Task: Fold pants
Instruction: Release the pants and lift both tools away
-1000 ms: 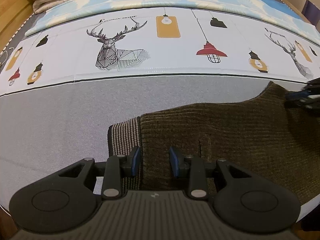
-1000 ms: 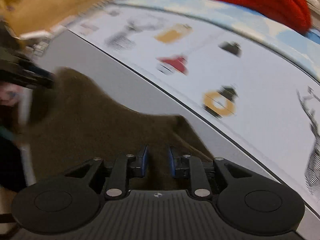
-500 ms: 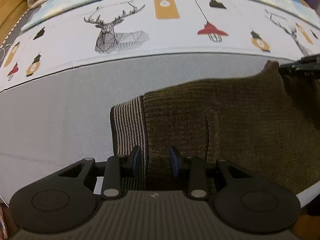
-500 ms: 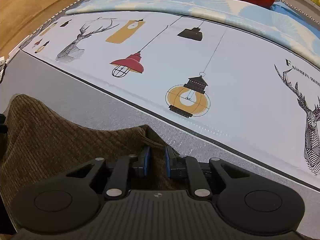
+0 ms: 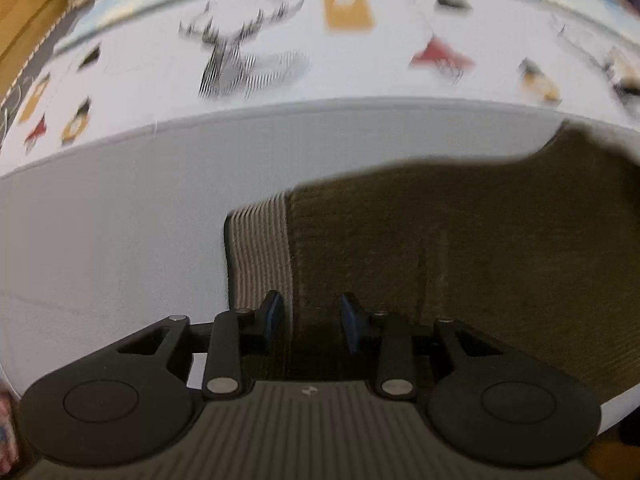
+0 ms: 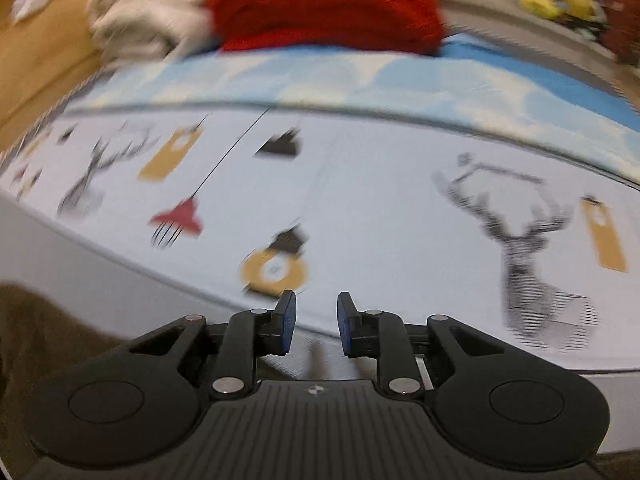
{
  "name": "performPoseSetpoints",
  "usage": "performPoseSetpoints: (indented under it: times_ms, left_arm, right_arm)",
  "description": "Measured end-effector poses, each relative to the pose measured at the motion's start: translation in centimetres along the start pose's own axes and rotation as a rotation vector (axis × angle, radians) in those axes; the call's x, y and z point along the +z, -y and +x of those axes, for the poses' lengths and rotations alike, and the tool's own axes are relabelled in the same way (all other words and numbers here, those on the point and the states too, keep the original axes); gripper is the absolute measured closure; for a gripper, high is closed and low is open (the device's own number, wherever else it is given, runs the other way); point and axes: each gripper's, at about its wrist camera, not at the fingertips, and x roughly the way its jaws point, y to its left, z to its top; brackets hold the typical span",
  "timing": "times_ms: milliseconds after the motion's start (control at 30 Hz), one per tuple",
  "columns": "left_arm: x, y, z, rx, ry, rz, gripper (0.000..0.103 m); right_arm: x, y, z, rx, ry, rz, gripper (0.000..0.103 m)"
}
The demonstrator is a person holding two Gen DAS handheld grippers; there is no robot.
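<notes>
Dark olive-brown corduroy pants [image 5: 460, 248] with a striped grey waistband [image 5: 260, 252] lie flat on the grey bedsheet. My left gripper [image 5: 311, 320] is open, its fingers straddling the near edge of the pants beside the waistband, with fabric between the pads but no grip. In the right wrist view a corner of the pants [image 6: 36, 328] shows at the lower left. My right gripper [image 6: 313, 322] is open and empty, above the sheet to the right of the pants.
The bed has a grey band [image 5: 120, 220] and a white printed sheet with deer and lamps [image 6: 360, 200]. A red blanket [image 6: 320, 4] and cream bedding [image 6: 148, 12] lie at the far side. Wooden floor [image 5: 20, 20] is at the left.
My right gripper has let go of the pants, opened, and pulled away to the right and up. The left gripper stays over the waistband edge; both views are blurred by motion.
</notes>
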Motion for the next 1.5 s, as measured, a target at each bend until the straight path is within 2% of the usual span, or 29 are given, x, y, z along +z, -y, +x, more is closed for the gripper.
performPoseSetpoints:
  times_ms: [67,167,267,433,567,800,1000,1100,1167,1267,1300,1333,1367,1400,1500]
  left_arm:
    - [0.2,0.0,-0.5,0.004,0.009,-0.02,0.066]
    - [0.5,0.7,-2.2,0.002,0.085,-0.011,0.065]
    - [0.8,1.4,-3.5,-0.057,0.141,-0.011,0.064]
    - [1.1,3.1,-4.2,-0.078,0.171,0.043,0.061]
    - [1.3,4.0,-4.7,-0.091,0.192,0.066,0.06]
    - [2.2,6.5,-5.8,-0.135,0.235,0.099,0.057]
    - [2.1,9.7,-7.8,-0.138,0.309,0.143,0.057]
    - [1.7,10.8,-9.5,-0.125,0.367,0.125,0.057]
    - [1.4,11.3,-11.2,-0.161,0.372,0.08,0.057]
    - [0.8,13.0,-13.8,-0.129,0.43,0.105,0.057]
    - [0.5,13.9,-14.7,-0.131,0.453,0.12,0.059]
    - [0.3,14.5,-15.2,-0.145,0.46,0.13,0.07]
    - [0.1,15.5,-15.5,-0.177,0.459,0.143,0.079]
    - [-0.2,16.3,-15.6,-0.2,0.462,0.154,0.09]
    - [-1.4,19.1,-14.4,-0.195,0.481,0.216,0.094]
  right_arm:
    - [0.1,1.2,-1.4,-0.016,0.035,0.021,0.079]
    - [0.1,2.9,-4.2,-0.042,0.09,0.055,0.075]
    - [-0.2,4.8,-7.6,-0.063,0.142,0.105,0.07]
    - [-1.8,8.7,-13.9,-0.118,0.216,0.219,0.067]
    - [-4.9,11.6,-18.3,-0.183,0.261,0.308,0.066]
    - [-12.5,17.2,-24.3,-0.338,0.26,0.485,0.066]
    - [-18.1,19.9,-26.6,-0.413,0.28,0.586,0.066]
    - [-20.5,21.2,-26.7,-0.427,0.263,0.633,0.066]
    - [-21.4,22.0,-27.2,-0.44,0.288,0.626,0.066]
    - [-23.0,23.3,-27.5,-0.446,0.279,0.62,0.068]
    - [-23.5,23.7,-27.6,-0.45,0.278,0.611,0.069]
    - [-23.9,24.1,-27.6,-0.455,0.278,0.598,0.076]
    - [-24.3,24.4,-27.7,-0.454,0.279,0.587,0.091]
    - [-24.6,24.6,-27.9,-0.452,0.278,0.577,0.097]
    - [-25.8,25.5,-28.6,-0.474,0.286,0.573,0.098]
